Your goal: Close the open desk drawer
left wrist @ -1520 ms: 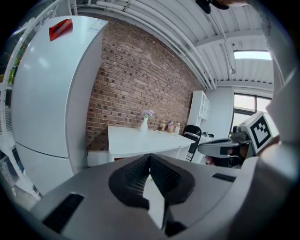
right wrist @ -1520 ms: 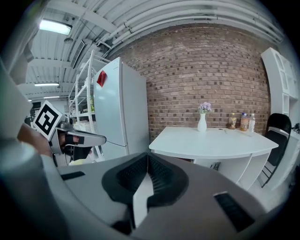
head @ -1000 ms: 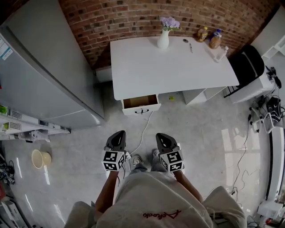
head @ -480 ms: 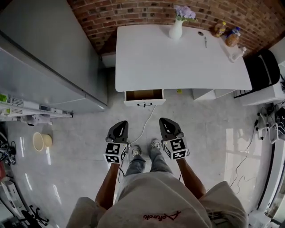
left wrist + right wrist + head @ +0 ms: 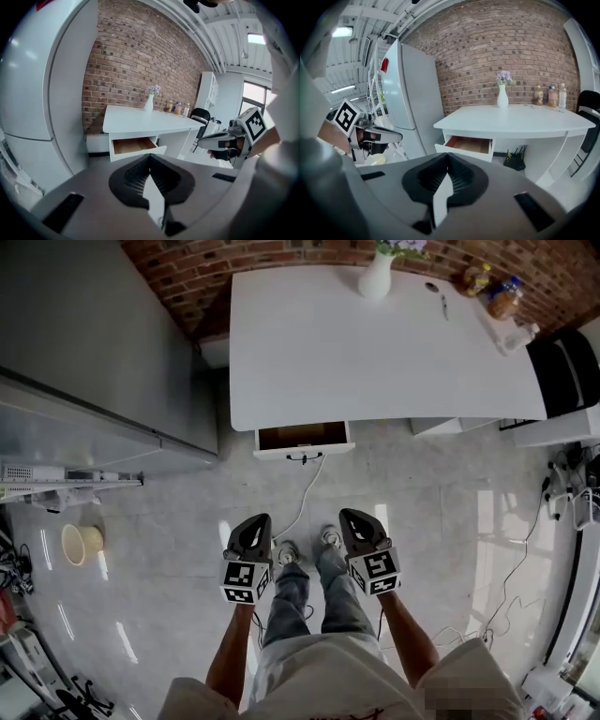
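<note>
The white desk point(image 5: 375, 352) stands against the brick wall, and its left drawer point(image 5: 304, 440) is pulled out, showing a bare wooden inside and a dark handle. That open drawer point(image 5: 136, 146) also shows in the left gripper view, and the drawer point(image 5: 469, 145) in the right gripper view. My left gripper point(image 5: 259, 524) and right gripper point(image 5: 353, 519) hang side by side over the floor, well short of the desk. Both are shut with nothing between the jaws.
A tall grey fridge point(image 5: 84, 362) stands left of the desk. On the desk are a white vase point(image 5: 377, 277) with flowers and some bottles point(image 5: 495, 292). A white cable point(image 5: 305, 498) trails from the drawer toward my feet. A bowl point(image 5: 80, 544) lies on the floor at left.
Both grippers have sunk lower. The desk and open drawer have slid up the picture. The jaws stayed shut.
</note>
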`<state>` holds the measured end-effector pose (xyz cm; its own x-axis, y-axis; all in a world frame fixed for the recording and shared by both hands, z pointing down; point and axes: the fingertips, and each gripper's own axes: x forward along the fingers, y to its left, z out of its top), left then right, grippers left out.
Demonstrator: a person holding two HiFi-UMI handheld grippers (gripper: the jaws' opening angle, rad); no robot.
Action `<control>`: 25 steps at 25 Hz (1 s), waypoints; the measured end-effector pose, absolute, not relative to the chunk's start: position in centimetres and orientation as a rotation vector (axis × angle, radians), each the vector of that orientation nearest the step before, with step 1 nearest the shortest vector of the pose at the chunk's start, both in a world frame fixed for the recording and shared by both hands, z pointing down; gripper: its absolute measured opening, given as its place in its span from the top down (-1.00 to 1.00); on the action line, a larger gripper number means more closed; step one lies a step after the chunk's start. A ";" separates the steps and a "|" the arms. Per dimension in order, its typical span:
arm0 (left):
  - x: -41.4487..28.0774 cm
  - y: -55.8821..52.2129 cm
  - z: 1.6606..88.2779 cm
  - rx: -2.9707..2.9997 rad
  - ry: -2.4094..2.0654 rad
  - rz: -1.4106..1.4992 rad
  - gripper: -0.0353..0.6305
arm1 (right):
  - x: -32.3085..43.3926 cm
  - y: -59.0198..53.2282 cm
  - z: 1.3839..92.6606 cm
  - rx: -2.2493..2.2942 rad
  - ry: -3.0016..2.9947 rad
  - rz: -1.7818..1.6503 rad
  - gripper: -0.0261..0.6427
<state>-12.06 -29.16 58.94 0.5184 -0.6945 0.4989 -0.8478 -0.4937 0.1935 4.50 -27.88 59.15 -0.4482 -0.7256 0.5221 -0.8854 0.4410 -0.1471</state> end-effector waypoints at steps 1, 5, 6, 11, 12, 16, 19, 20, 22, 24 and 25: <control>-12.2 -29.0 59.9 2.342 -1.260 0.510 0.86 | 4.5 -27.8 60.2 1.361 -2.307 0.583 0.87; -12.0 -28.0 63.7 2.323 -1.227 0.536 0.86 | 4.8 -27.2 64.0 1.342 -2.275 0.606 0.87; -12.0 -27.6 64.6 2.317 -1.220 0.541 0.86 | 4.7 -26.9 64.9 1.334 -2.268 0.611 0.87; -11.9 -26.4 70.2 2.304 -1.162 0.591 0.86 | 4.4 -25.6 69.7 1.310 -2.231 0.646 0.87; -11.8 -26.1 71.1 2.302 -1.152 0.602 0.86 | 4.5 -25.2 70.7 1.305 -2.220 0.653 0.87; -12.0 -25.8 74.3 2.297 -1.136 0.621 0.86 | 4.6 -24.0 74.1 1.293 -2.181 0.680 0.87; -12.2 -25.5 76.7 2.289 -1.123 0.641 0.86 | 4.5 -23.4 76.1 1.283 -2.167 0.696 0.87; -12.1 -25.5 77.4 2.287 -1.117 0.651 0.86 | 4.4 -23.3 76.7 1.280 -2.165 0.700 0.87; -11.9 -25.7 78.4 2.284 -1.109 0.649 0.86 | 4.5 -23.3 77.6 1.283 -2.164 0.726 0.87; -11.7 -26.3 78.6 2.246 -1.099 0.547 0.86 | 4.7 -23.7 78.0 1.325 -2.182 0.842 0.87; -11.6 -26.8 78.4 2.200 -1.080 0.432 0.86 | 4.9 -24.1 78.0 1.365 -2.204 0.954 0.87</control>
<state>-11.62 -26.81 78.42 0.6080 -0.5829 0.5391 -0.7939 -0.4565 0.4017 4.88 -24.12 77.98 -0.4583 -0.6326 0.6243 -0.8882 0.2993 -0.3486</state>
